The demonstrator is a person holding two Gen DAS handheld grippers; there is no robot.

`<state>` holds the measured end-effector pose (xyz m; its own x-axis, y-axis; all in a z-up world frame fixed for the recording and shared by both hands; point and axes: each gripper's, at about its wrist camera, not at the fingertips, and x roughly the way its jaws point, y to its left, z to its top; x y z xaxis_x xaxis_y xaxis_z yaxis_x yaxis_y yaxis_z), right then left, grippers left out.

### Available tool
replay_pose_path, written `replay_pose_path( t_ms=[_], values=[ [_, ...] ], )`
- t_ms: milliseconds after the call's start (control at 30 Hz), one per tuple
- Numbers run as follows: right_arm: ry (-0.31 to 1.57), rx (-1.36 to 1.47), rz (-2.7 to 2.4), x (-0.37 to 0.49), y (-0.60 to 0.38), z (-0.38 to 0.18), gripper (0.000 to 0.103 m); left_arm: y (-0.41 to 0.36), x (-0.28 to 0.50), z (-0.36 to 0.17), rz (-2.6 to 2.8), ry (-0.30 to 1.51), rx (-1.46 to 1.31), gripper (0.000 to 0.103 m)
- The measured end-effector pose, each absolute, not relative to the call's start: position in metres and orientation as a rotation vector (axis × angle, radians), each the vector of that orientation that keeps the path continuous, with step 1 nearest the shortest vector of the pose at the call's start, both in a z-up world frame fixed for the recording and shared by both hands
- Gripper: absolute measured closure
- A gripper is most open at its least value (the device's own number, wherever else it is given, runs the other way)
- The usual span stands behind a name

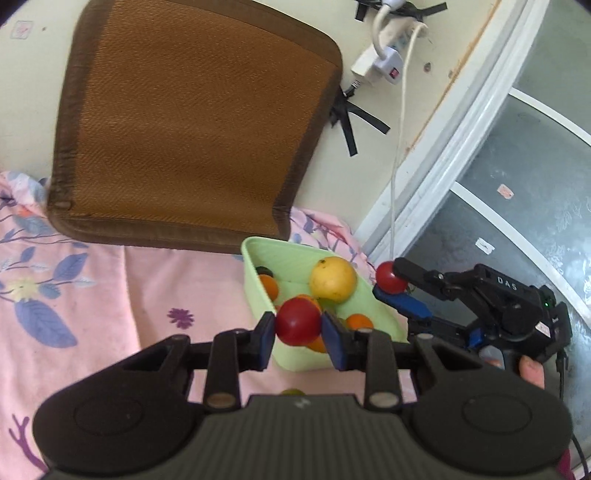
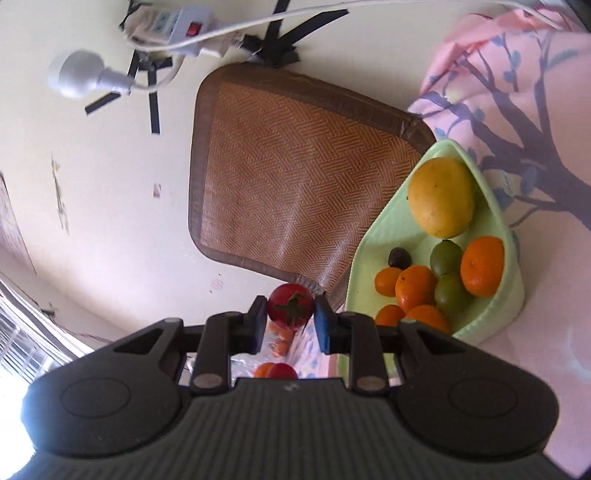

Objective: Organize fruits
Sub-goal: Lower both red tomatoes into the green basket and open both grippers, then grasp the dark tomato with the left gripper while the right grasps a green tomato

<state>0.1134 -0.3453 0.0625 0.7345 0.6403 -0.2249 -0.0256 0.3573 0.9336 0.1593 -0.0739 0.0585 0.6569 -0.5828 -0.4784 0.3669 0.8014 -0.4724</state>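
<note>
Woven mat [image 1: 192, 122], power strip [image 2: 177, 18], floral sheet [image 1: 74, 295]

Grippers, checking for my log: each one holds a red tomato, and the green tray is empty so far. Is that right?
Not quite. The left gripper holds one red tomato and the right gripper another, but the green tray is not empty. The right wrist view shows a large yellow fruit, oranges and green fruits already in it.

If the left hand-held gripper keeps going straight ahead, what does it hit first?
Probably the green bowl: the left hand-held gripper, shut on a tomato, points over its near rim toward the lemon. Depth is unclear.
</note>
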Motion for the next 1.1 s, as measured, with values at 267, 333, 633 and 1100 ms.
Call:
replay_pose_path(
  t_ms=[267, 333, 633, 1100],
  values=[
    [0.622, 0.82, 0.374, 0.118, -0.351, 0.081, 0.073, -0.103, 0.174, 0.058, -0.567, 0.685, -0.316, 0.075],
    [0.628, 0.686, 0.344, 0.119, -0.341, 0.082, 0.073, -0.107, 0.181, 0.056, -0.565, 0.7, -0.309, 0.075],
    [0.606, 0.26, 0.185, 0.115, -0.308, 0.072, 0.067, -0.144, 0.207, 0.041, -0.553, 0.752, -0.219, 0.067],
    [0.443, 0.211, 0.334, 0.068, -0.256, 0.123, 0.057, -0.037, 0.135, 0.085, -0.399, 0.55, -0.296, 0.058]
  ],
)
